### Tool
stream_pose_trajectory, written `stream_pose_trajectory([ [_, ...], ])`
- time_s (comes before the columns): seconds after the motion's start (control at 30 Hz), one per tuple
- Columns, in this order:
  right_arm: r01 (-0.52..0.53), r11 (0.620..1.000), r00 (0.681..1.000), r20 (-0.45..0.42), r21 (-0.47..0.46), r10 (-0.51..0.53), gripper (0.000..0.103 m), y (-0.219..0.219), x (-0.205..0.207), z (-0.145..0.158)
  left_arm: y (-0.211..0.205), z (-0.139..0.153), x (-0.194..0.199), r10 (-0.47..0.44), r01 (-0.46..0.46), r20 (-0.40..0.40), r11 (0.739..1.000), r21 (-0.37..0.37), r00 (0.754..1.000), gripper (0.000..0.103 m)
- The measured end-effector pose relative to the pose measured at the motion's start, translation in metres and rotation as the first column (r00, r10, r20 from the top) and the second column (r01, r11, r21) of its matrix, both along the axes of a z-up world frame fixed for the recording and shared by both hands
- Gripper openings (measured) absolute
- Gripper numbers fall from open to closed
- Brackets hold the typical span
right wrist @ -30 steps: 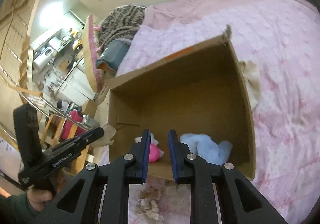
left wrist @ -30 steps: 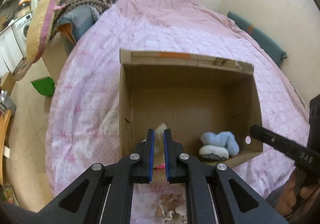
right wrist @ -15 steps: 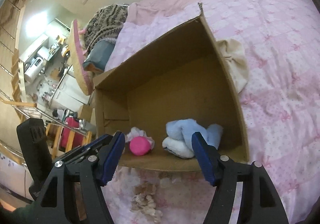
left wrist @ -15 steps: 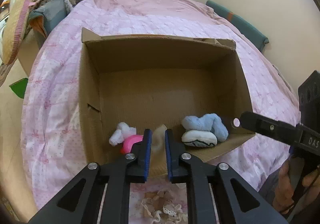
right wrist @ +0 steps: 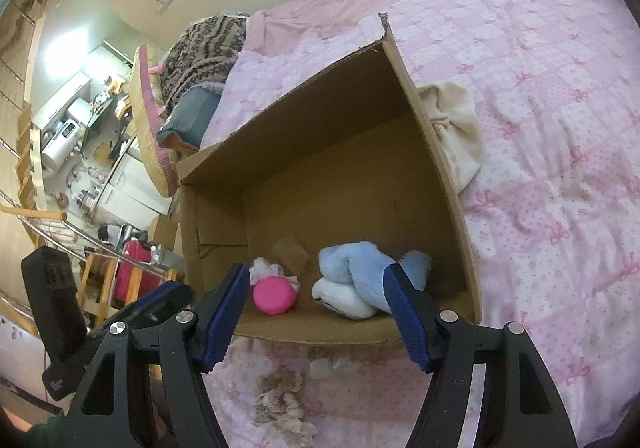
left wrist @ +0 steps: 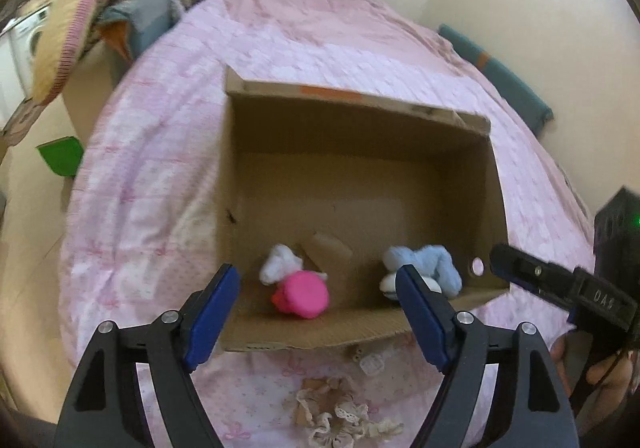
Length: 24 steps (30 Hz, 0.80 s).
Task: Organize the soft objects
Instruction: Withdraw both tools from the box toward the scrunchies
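Your left gripper point(left wrist: 318, 310) had its blue pads spread wide apart and gripped nothing, poised above the near edge of the cardboard box point(left wrist: 360, 115) on the pink quilt point(left wrist: 160, 167). Your right gripper point(right wrist: 316, 310) was likewise spread wide and empty, at the same near edge. Inside the box, a pink toy point(left wrist: 300, 294) lay at 6 o'clock beside a white fluffy piece point(left wrist: 280, 264), a small beige cloth point(left wrist: 328, 250) just behind them, and a blue plush point(left wrist: 432, 262) sat toward 4 o'clock. In the right view, a cream cloth point(right wrist: 456, 127) lay against the box's outer wall at 3 o'clock. A lace scrap point(right wrist: 280, 400) rested on the quilt at 6 o'clock.
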State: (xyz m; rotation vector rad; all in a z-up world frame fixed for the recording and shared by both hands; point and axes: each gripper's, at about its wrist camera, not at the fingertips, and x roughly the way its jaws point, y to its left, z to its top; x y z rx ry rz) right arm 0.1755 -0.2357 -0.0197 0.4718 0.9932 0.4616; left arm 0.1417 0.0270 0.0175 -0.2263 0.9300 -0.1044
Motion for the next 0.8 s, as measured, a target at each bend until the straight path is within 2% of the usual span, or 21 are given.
stream_pose_trajectory([
  [0.1,0.000,1.000,1.000,0.000,0.000,0.000,0.073,0.000,0.000,0.000,0.002,0.003,-0.003,0.015,-0.016,0.016,0.999,0.034,1.000,0.079],
  [0.37,-0.010,1.000,1.000,-0.001,-0.025,0.010,0.073,0.003,-0.004,0.002,-0.008,0.002,-0.008,-0.022,0.021,0.008,0.995,0.100,1.000,0.079],
  [0.57,-0.042,0.998,0.999,0.000,-0.043,0.042,0.073,0.008,-0.012,0.002,-0.006,0.002,-0.017,0.000,-0.001,0.004,0.993,0.119,1.000,0.079],
  [0.8,-0.088,0.996,0.996,-0.019,-0.023,0.088,0.073,0.019,-0.028,-0.001,-0.002,-0.003,-0.029,0.012,-0.007,-0.041,0.993,0.116,0.999,0.079],
])
